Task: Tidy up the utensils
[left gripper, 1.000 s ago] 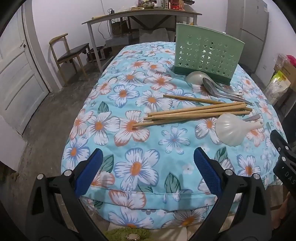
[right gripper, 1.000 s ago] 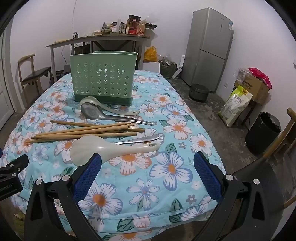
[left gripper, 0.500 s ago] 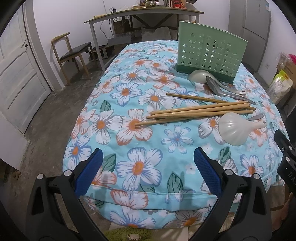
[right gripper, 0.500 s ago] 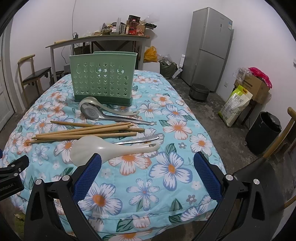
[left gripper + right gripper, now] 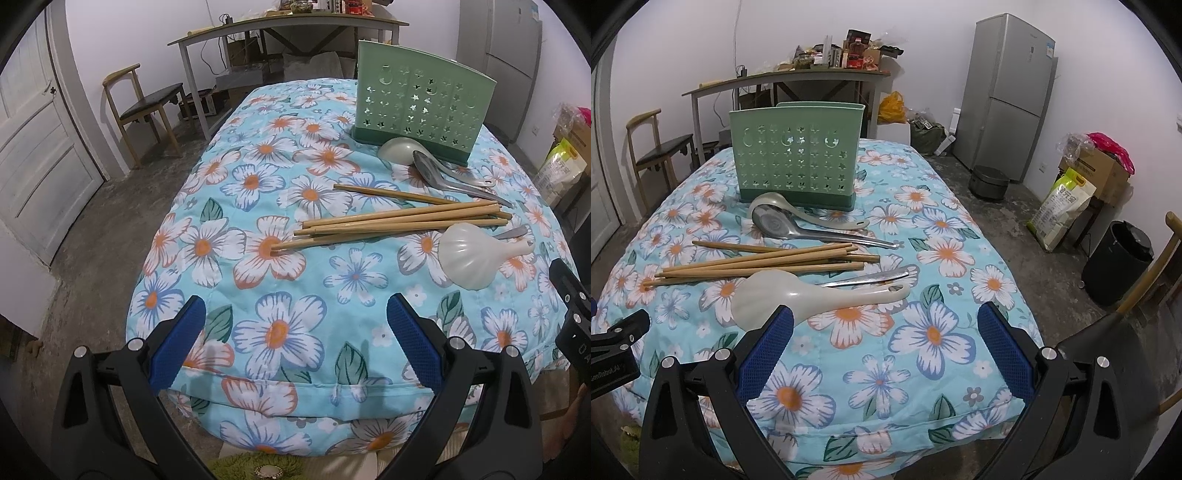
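A green perforated utensil holder (image 5: 417,110) (image 5: 798,162) stands upright at the far end of the flowered table (image 5: 280,302) (image 5: 923,354). In front of it lie a pale green ladle (image 5: 775,203), a steel spoon (image 5: 436,173) (image 5: 783,225), several wooden chopsticks (image 5: 399,221) (image 5: 757,262), a steel knife (image 5: 868,278) and a white rice paddle (image 5: 472,254) (image 5: 798,299). My left gripper (image 5: 295,339) hangs open over the near table edge. My right gripper (image 5: 886,347) is open too, its left blue pad just short of the paddle's scoop. Neither holds anything.
A wooden chair (image 5: 144,107) and a door (image 5: 37,147) stand to the left. A cluttered desk (image 5: 798,77) is behind the table. To the right are a fridge (image 5: 1012,96), a rice cooker (image 5: 990,182), a sack (image 5: 1063,206), a black bin (image 5: 1119,266) and a chair back (image 5: 1152,280).
Both grippers stay open. The left view has shifted slightly, bringing the table a bit closer and more centred. The utensils have not moved.
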Available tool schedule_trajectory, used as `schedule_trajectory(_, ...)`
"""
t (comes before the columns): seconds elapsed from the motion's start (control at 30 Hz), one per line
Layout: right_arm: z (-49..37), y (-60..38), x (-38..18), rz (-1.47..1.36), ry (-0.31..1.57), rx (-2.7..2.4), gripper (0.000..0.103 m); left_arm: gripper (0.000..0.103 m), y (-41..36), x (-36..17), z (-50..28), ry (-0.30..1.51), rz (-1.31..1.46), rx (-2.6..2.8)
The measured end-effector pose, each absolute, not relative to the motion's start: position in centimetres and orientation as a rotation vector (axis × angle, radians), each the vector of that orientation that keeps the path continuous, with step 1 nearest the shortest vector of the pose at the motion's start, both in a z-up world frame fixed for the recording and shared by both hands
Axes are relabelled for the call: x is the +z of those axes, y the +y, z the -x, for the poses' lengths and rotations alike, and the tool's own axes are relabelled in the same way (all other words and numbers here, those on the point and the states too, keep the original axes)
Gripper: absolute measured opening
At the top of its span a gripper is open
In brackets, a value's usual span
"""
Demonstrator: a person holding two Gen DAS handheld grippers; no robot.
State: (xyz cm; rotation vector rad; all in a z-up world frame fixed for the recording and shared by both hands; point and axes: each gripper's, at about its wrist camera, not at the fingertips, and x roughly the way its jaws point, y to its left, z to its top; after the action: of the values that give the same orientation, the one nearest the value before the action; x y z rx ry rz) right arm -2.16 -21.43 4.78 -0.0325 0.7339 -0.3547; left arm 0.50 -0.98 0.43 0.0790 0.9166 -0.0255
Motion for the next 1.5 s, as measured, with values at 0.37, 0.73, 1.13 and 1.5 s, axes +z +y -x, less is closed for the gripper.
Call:
schedule_trajectory(0.37,2.2,-21.4,4.7,0.031,0.734,-0.354,0.097,0.095,-0.6,0.3,-0.6,0.920,-0.082,-0.017)
schedule_trajectory(0.73,1.9,-21.3,4.6,0.027,0.734,-0.338,0.097,0.095,-0.7,0.4,-0.7,0.925,-0.094,0.000)
schedule_trajectory(1.13,1.8,-21.5,4.4,0.017,0.735,-0.336,0.097,0.095,-1.0,0.5,-1.1,0.929,-0.098,0.006)
schedule_trajectory(1.5,1.6,-22.2,4.2,0.008,0.723,-0.330,0.097,0.095,-0.8,0.4,-2.4,0.927,-0.073,-0.026)
